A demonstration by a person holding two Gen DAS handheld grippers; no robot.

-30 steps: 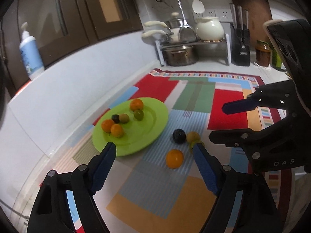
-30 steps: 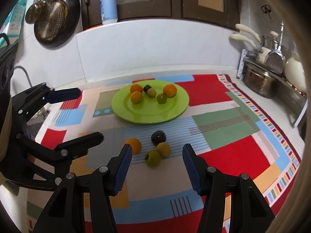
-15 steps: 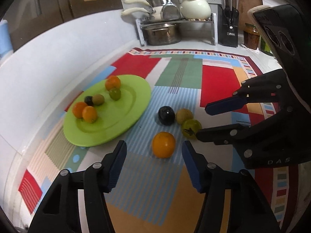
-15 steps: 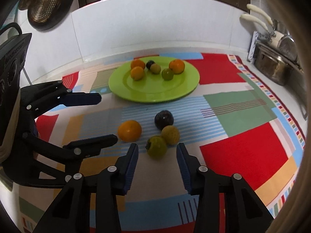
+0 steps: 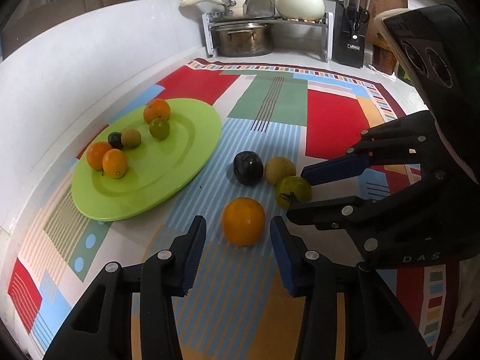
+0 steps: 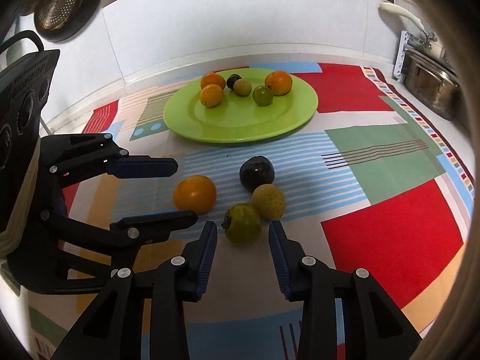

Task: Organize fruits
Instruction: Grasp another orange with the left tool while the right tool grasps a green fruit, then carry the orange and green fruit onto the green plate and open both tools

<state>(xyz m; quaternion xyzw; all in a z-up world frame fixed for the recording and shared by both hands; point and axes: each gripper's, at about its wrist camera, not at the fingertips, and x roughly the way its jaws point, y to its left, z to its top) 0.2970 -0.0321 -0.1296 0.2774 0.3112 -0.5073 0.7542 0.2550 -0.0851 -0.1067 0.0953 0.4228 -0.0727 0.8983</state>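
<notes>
A green plate (image 5: pixel 186 162) (image 6: pixel 300 111) holds several small fruits. On the mat in front of it lie an orange (image 5: pixel 243 221) (image 6: pixel 195 193), a dark plum (image 5: pixel 248 167) (image 6: pixel 257 172), a yellow-brown fruit (image 5: pixel 280 169) (image 6: pixel 268 201) and a green fruit (image 5: pixel 293 191) (image 6: pixel 243 223). My left gripper (image 5: pixel 238 240) (image 6: pixel 180 190) is open, its fingertips on either side of the orange. My right gripper (image 6: pixel 242 238) (image 5: pixel 297 190) is open, its fingertips on either side of the green fruit.
A colourful patterned mat (image 5: pixel 333 120) covers the counter. A metal rack with pots (image 5: pixel 243 39) and a knife block (image 5: pixel 351 45) stand at the back. A white wall (image 6: pixel 240 24) runs behind the plate; a pan (image 6: pixel 63 6) hangs on it.
Both grippers have moved forward and down toward the loose fruits. The left one now brackets the orange and the right one brackets the green fruit. The fruits have not moved.
</notes>
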